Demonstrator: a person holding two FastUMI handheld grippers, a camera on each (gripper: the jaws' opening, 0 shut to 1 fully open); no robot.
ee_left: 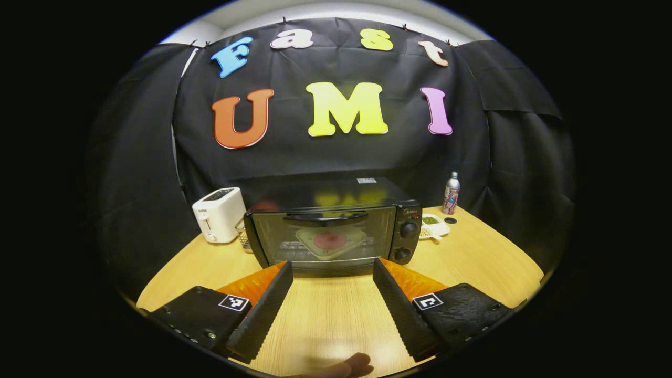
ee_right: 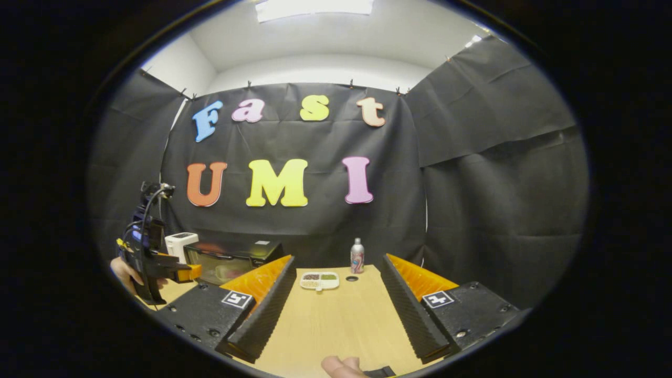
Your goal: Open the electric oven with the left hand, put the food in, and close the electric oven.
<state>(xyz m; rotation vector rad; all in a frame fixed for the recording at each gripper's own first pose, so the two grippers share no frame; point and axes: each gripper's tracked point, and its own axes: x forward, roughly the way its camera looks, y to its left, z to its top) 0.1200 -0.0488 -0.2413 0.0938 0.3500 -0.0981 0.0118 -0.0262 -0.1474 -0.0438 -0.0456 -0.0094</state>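
Ahead of the left gripper (ee_left: 333,286), whose fingers stood spread with nothing between them, sat the electric oven (ee_left: 333,226), door closed, with the food (ee_left: 329,240) on a plate inside behind the glass. Left of the oven stood a white toaster (ee_left: 219,214); to its right, a divided dish (ee_left: 433,226) and a bottle (ee_left: 451,193). The right gripper (ee_right: 336,286) likewise stood spread over the wooden table (ee_right: 336,320), the oven far off to its left.

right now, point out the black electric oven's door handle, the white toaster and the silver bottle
black electric oven door handle (ee_left: 333,218), left gripper view, middle of the bar
white toaster (ee_left: 220,215), left gripper view, front face
silver bottle (ee_right: 357,257), right gripper view, middle of its body
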